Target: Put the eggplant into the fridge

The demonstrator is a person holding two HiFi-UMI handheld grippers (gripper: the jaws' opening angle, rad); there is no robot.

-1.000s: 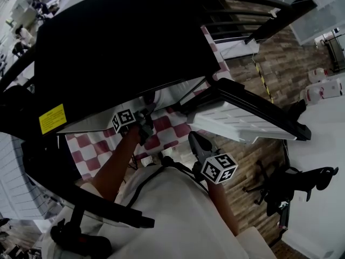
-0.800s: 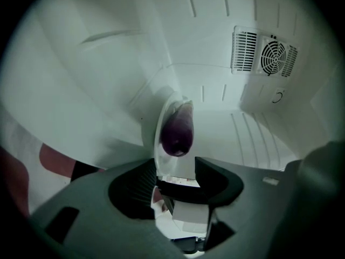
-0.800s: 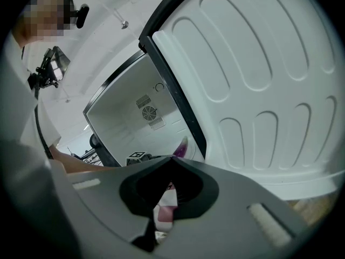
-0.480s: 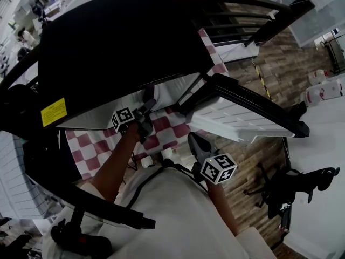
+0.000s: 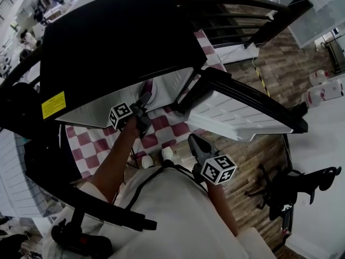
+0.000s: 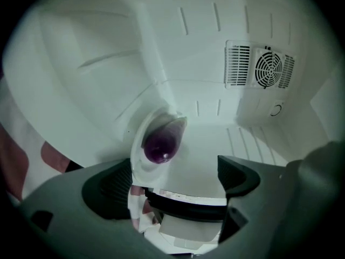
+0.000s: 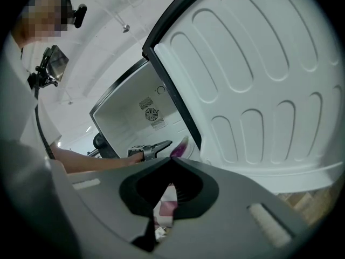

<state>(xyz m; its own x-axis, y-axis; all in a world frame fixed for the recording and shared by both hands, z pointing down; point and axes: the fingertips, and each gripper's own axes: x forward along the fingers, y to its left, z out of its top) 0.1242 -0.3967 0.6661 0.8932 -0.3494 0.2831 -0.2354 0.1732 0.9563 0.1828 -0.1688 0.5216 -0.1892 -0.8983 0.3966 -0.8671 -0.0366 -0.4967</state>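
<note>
The eggplant [image 6: 161, 142], dark purple in a white foam sleeve, lies on the white floor of the fridge [image 6: 253, 117], its near end just off my left gripper's left finger [image 6: 108, 188]. My left gripper [image 6: 175, 185] has just been opening its jaws; they stand wide and neither pad presses on the eggplant. In the head view the left gripper [image 5: 141, 111] reaches into the fridge [image 5: 118, 42] under its black top. In the right gripper view the eggplant [image 7: 180, 144] shows at the fridge mouth. My right gripper [image 5: 198, 147] hangs back near my body with its jaws together and nothing in them.
The fridge door [image 5: 242, 115] stands swung open to the right, its white moulded inner face [image 7: 259, 80] filling the right gripper view. A red-and-white checked cloth [image 5: 161, 125] lies under the fridge. A black office chair [image 5: 285, 185] and white jugs [image 5: 323, 90] stand on the wooden floor at right.
The left gripper's jaws have spread apart at the fridge mouth, and it sits slightly deeper in. The right gripper has stayed where it was.
</note>
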